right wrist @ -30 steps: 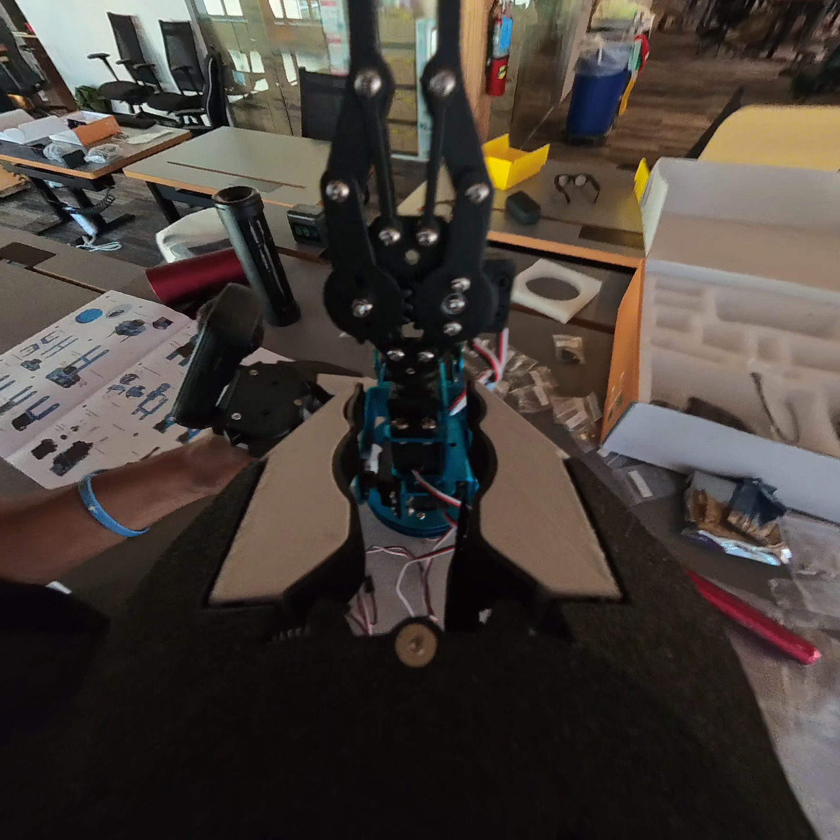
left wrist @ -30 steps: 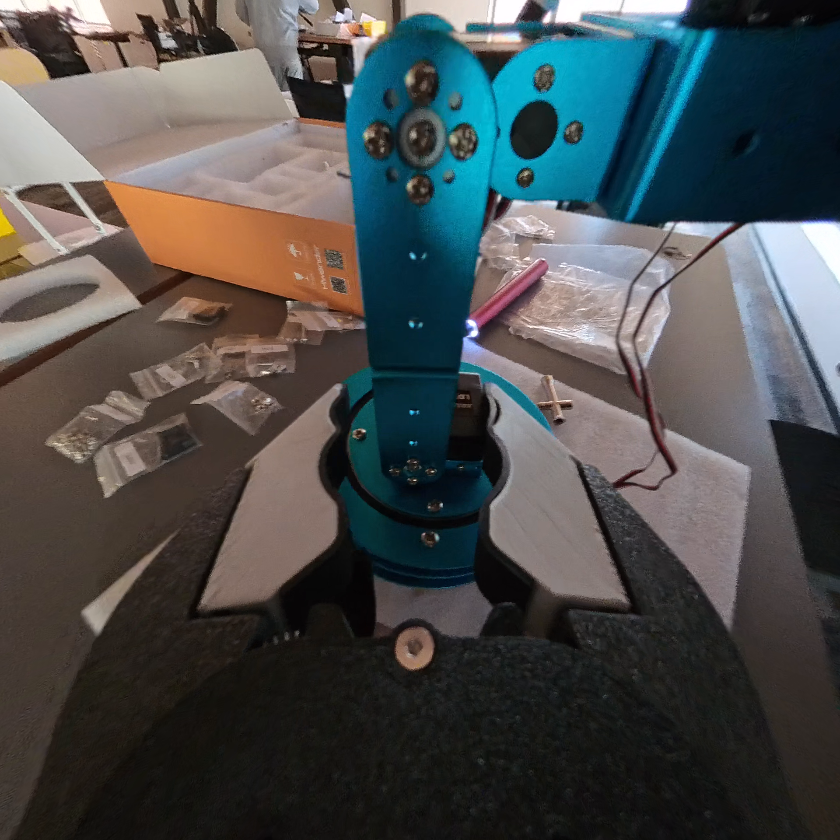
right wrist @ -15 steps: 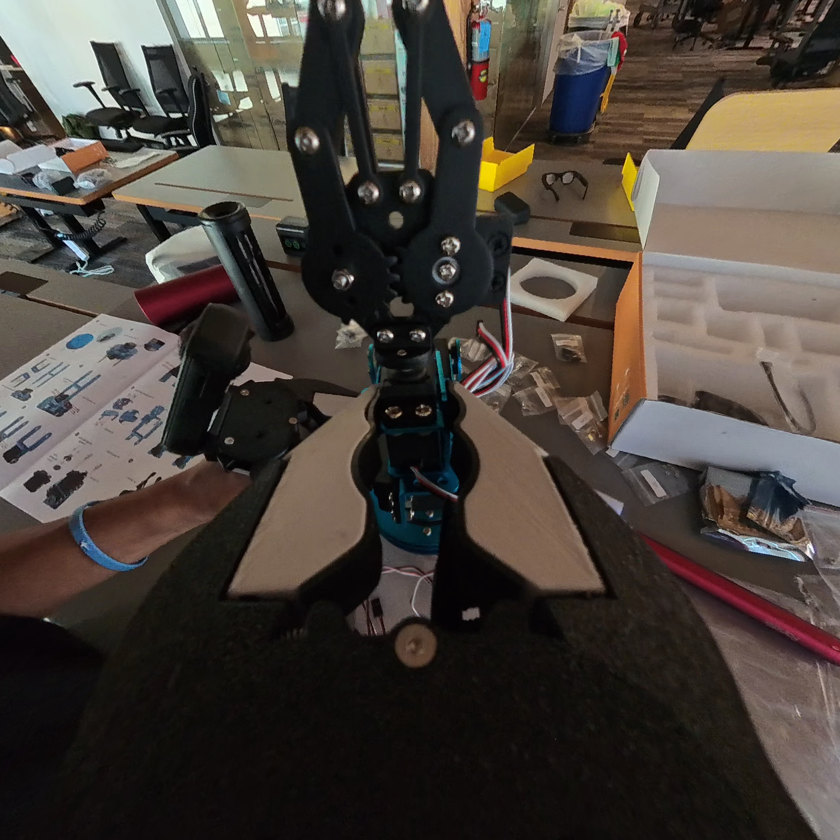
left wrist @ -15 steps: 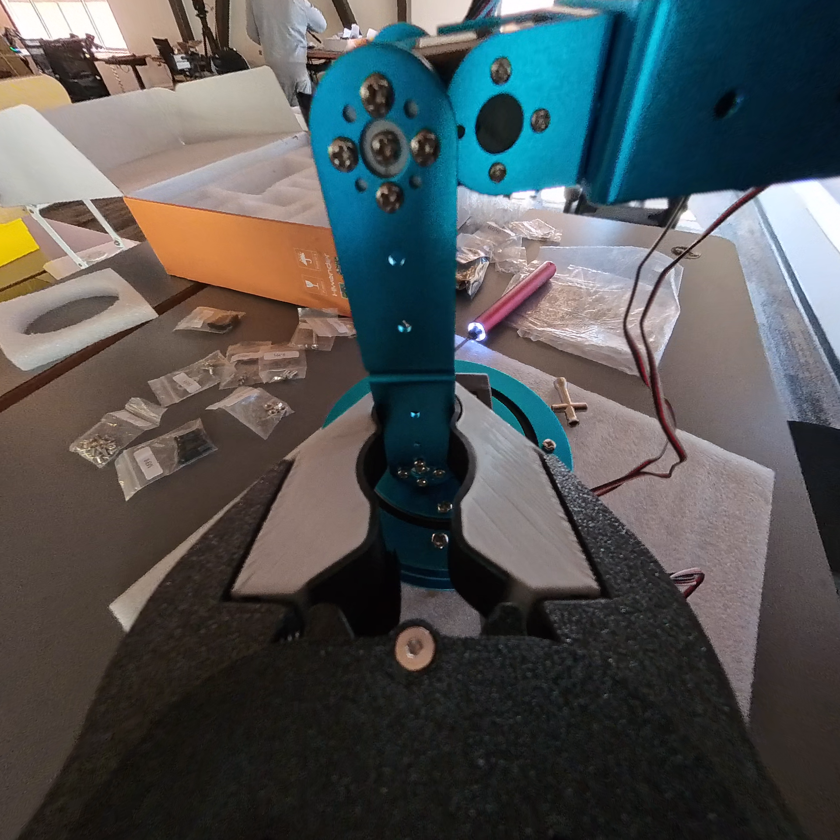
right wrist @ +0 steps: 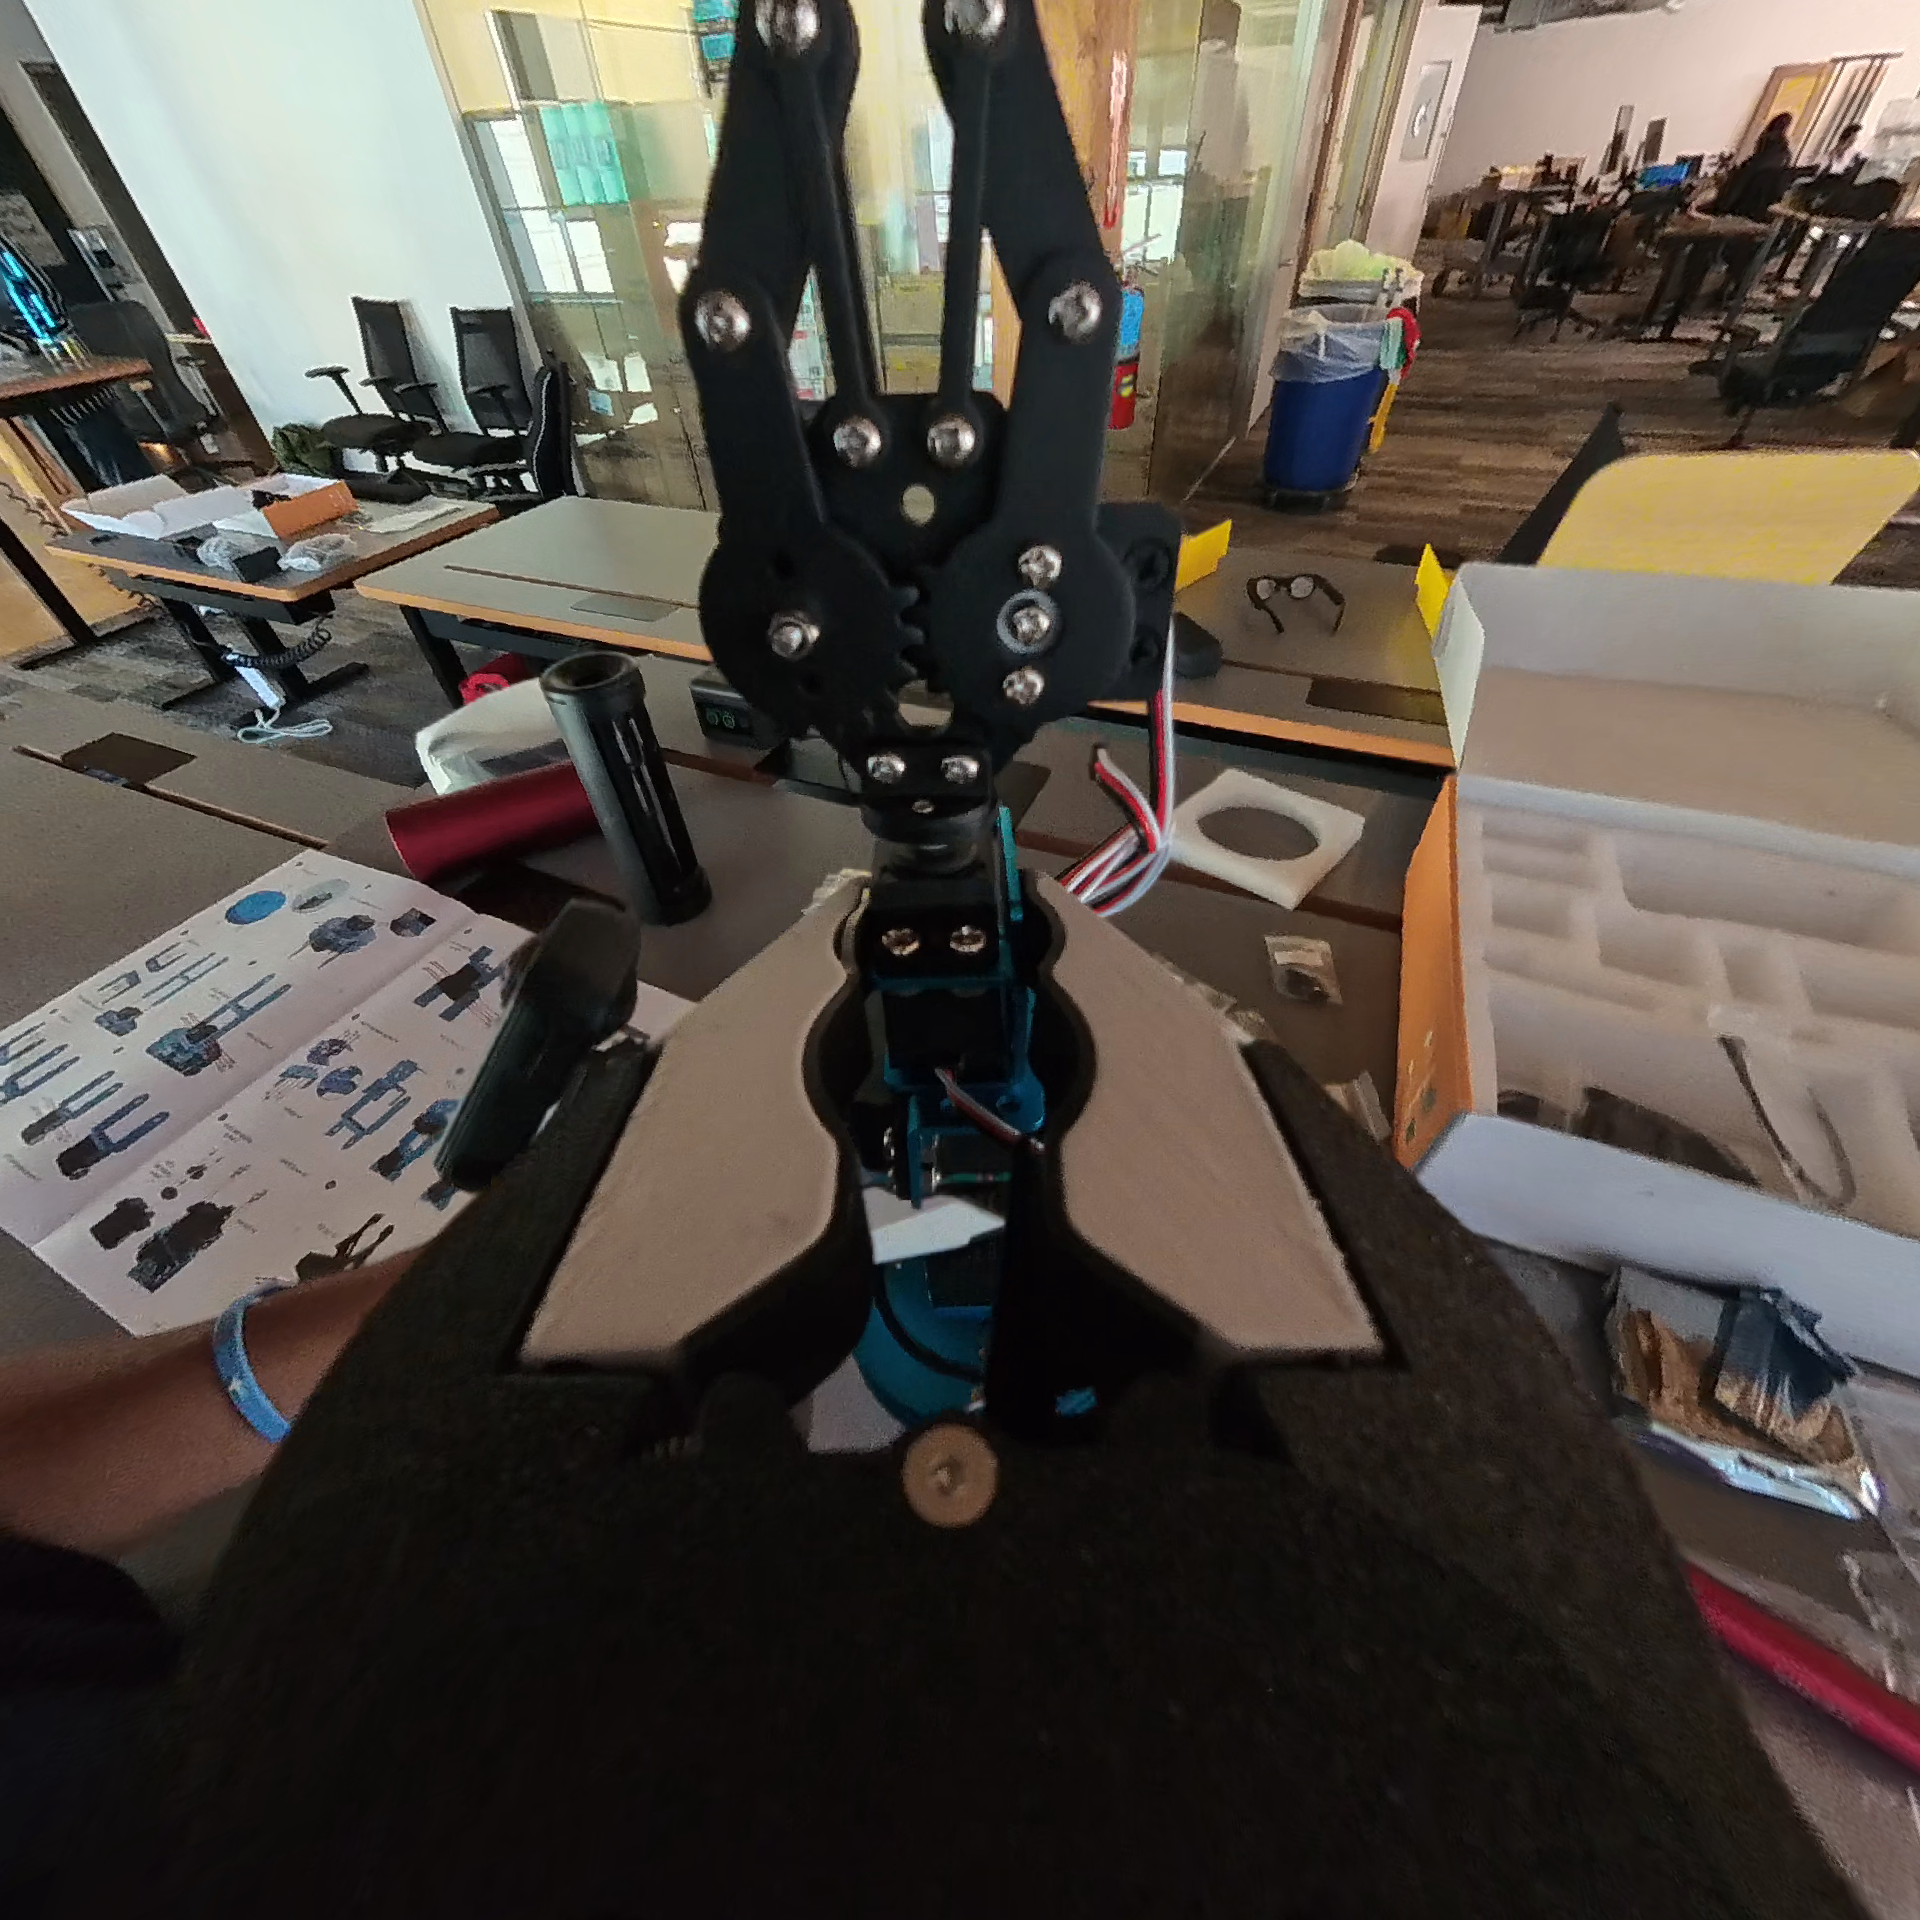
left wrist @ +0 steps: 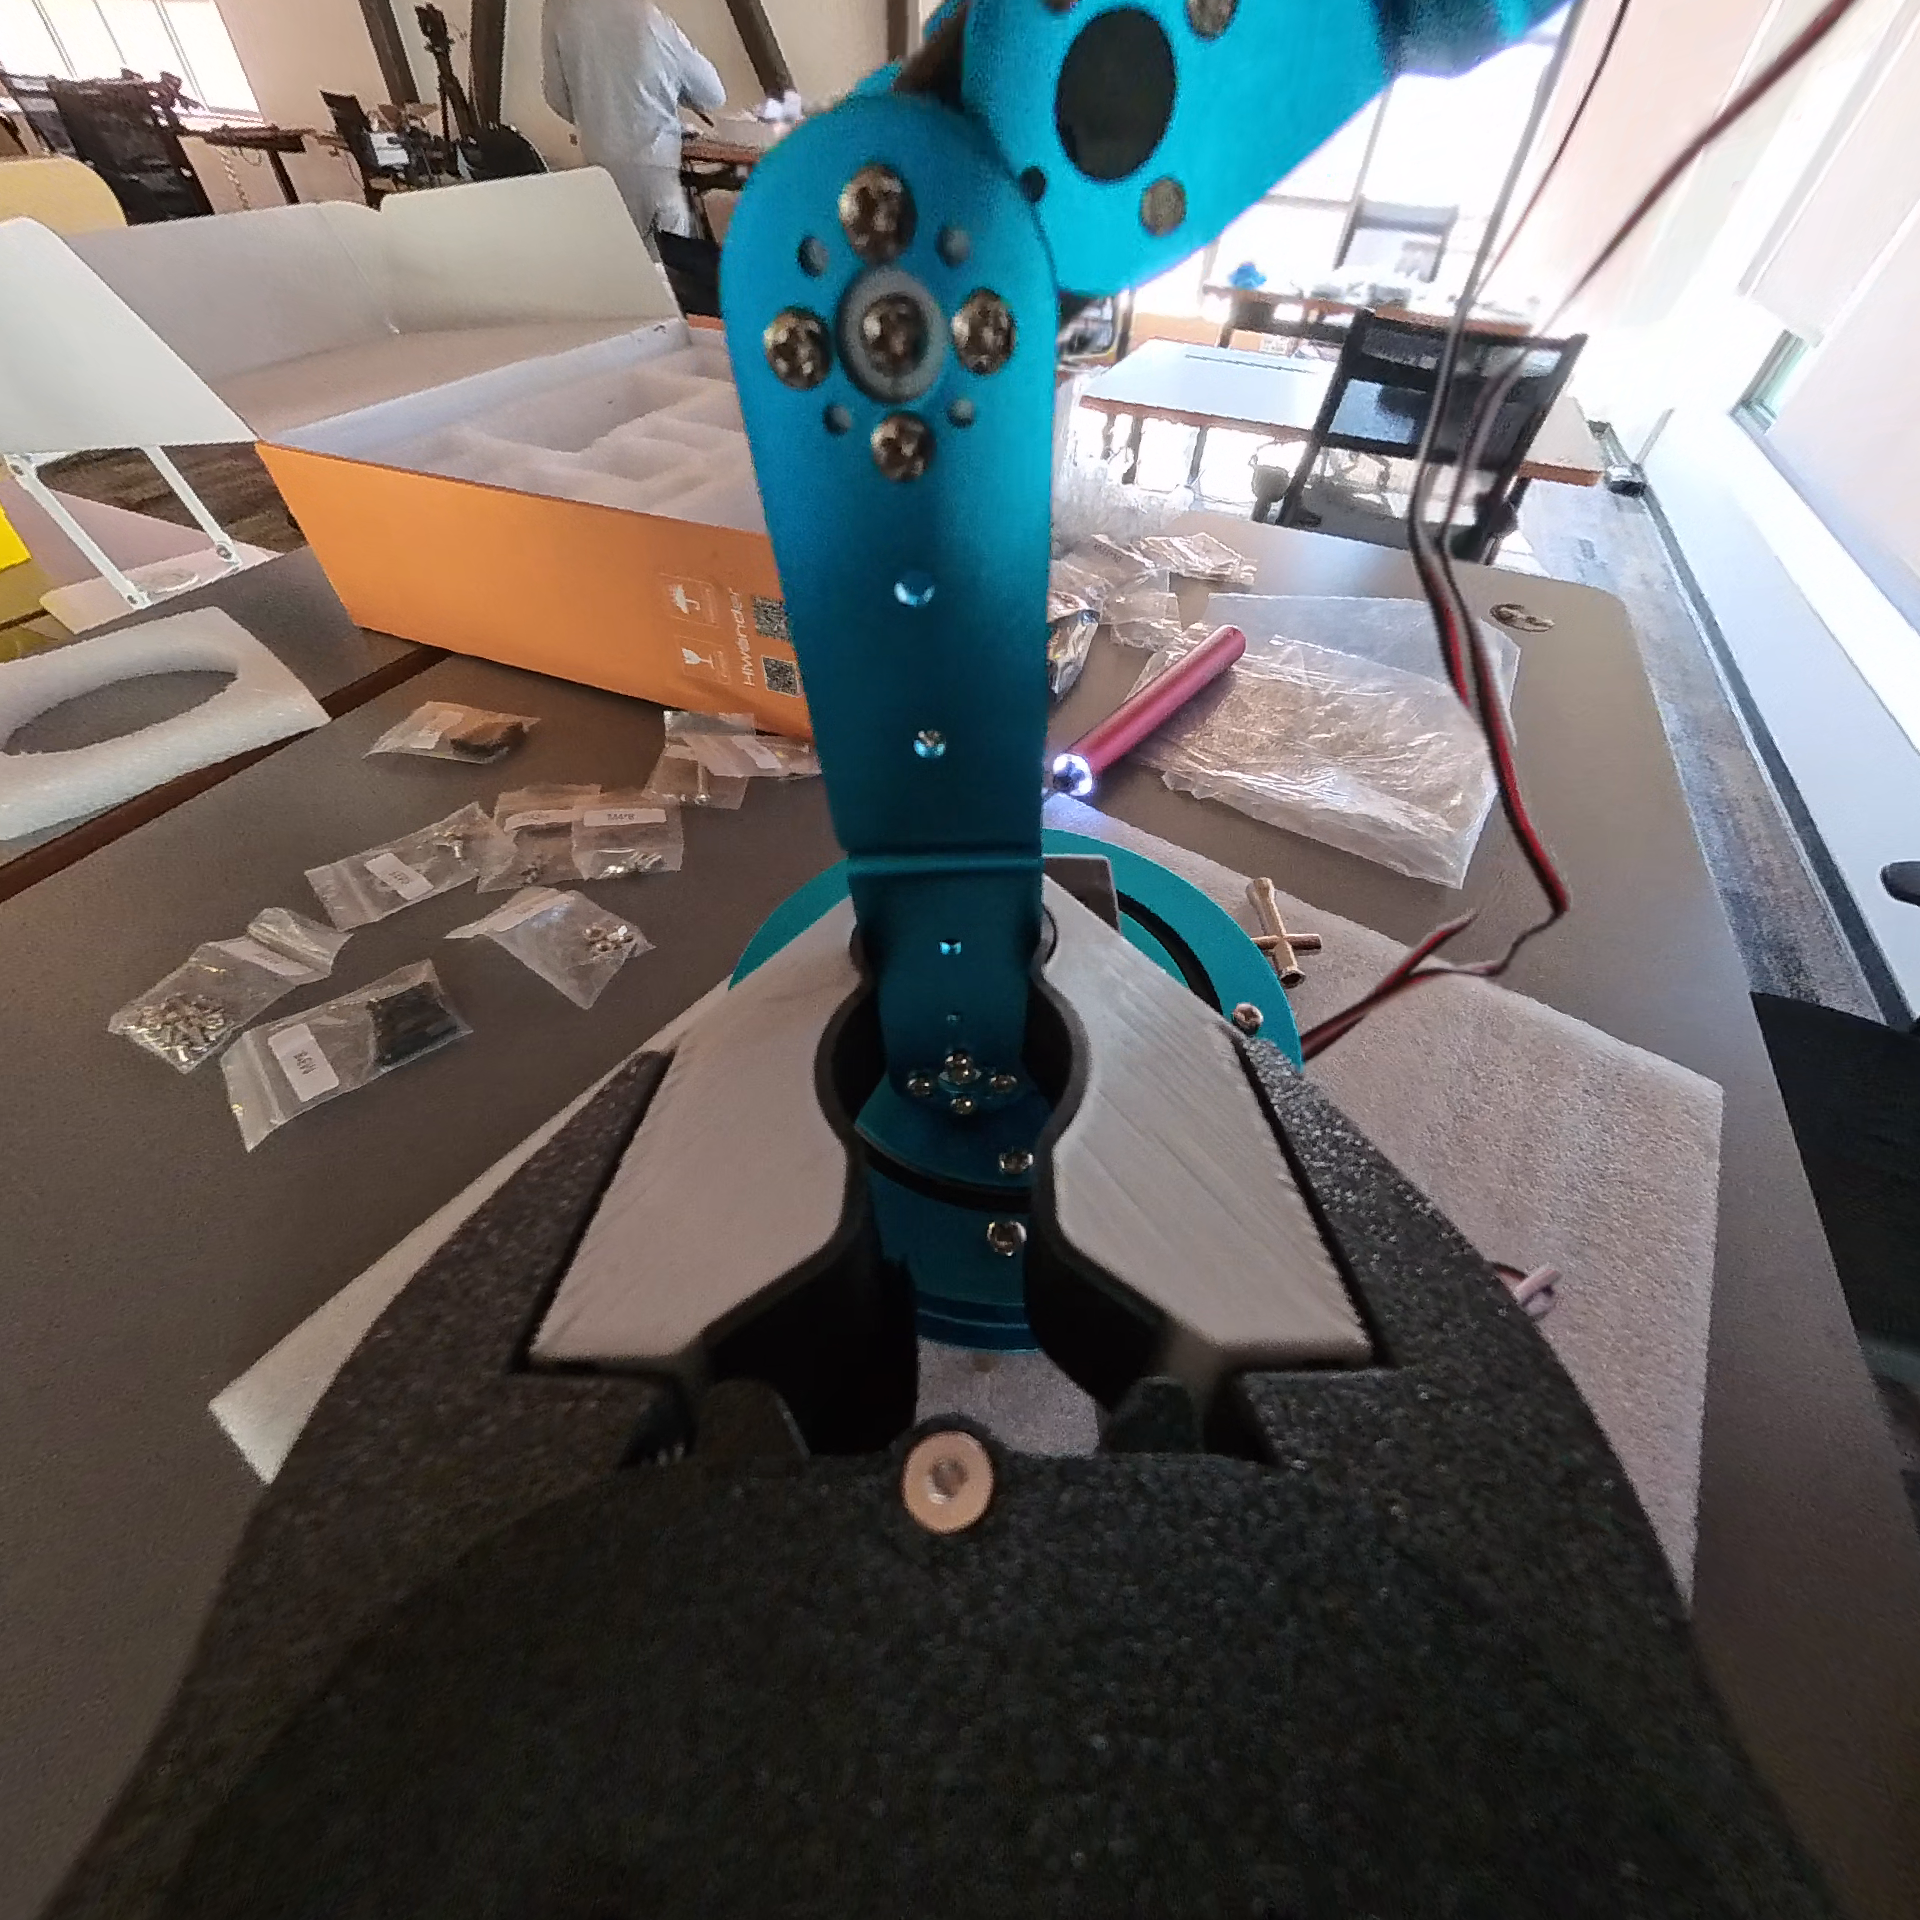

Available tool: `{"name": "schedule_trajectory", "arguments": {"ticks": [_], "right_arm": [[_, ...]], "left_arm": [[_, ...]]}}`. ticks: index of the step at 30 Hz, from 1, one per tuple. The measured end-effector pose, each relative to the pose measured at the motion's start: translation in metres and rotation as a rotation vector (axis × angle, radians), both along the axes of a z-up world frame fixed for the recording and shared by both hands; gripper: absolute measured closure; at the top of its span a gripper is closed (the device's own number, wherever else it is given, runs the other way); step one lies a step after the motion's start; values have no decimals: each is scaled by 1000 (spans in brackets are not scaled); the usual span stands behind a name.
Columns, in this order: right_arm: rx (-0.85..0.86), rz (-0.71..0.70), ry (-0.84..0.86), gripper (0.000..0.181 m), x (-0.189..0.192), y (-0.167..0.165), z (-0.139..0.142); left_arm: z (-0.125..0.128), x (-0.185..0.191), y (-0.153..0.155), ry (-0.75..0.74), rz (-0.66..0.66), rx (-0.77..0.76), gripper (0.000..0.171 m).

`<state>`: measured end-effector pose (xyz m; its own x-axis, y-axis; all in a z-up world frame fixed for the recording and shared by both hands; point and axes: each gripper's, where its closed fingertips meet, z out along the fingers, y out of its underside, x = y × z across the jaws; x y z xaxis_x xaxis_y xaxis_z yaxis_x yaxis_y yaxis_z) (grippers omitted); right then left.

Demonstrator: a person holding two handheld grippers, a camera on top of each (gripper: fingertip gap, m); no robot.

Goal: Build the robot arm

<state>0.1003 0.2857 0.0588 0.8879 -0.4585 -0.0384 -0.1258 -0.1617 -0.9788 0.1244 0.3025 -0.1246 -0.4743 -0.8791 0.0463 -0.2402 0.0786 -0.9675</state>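
A small blue metal robot arm [left wrist: 894, 582] stands on a round blue base [left wrist: 1226, 956] on a white foam sheet [left wrist: 1507, 1143]. My left gripper [left wrist: 948, 940] is shut on the arm's lower blue bracket [left wrist: 951, 997], just above the base. In the right wrist view the arm's black claw [right wrist: 914, 499] points up. My right gripper [right wrist: 940, 925] is shut on the black servo block [right wrist: 930, 977] under that claw. The left gripper [right wrist: 540, 1049] shows there too, held by a forearm with a blue wristband [right wrist: 249, 1361].
An open orange box with white foam [left wrist: 520, 540] lies at the back left, and also shows in the right wrist view [right wrist: 1662, 935]. Small bags of screws [left wrist: 395, 987], a pink tool [left wrist: 1153, 707], a cross wrench [left wrist: 1283, 935], red-black wires [left wrist: 1455, 623], an instruction sheet [right wrist: 208, 1060] and a black cylinder [right wrist: 623, 790] surround the arm. My hands' fingertips stand some 20 cm from each other.
Both grippers have closed from wide open: the left onto the lower blue bracket, the right onto the black servo block. The black claw has risen in the right wrist view.
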Motion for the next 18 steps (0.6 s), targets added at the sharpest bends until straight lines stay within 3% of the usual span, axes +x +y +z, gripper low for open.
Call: {"name": "schedule_trajectory", "arguments": {"ticks": [12,18], "right_arm": [[43,55,-67,158,11,50,28],[45,53,-33,157,18,41,26]], "left_arm": [[2,-1,-2,-33,18,10,149],[2,1,-5,-4,23,-19,149]]}}
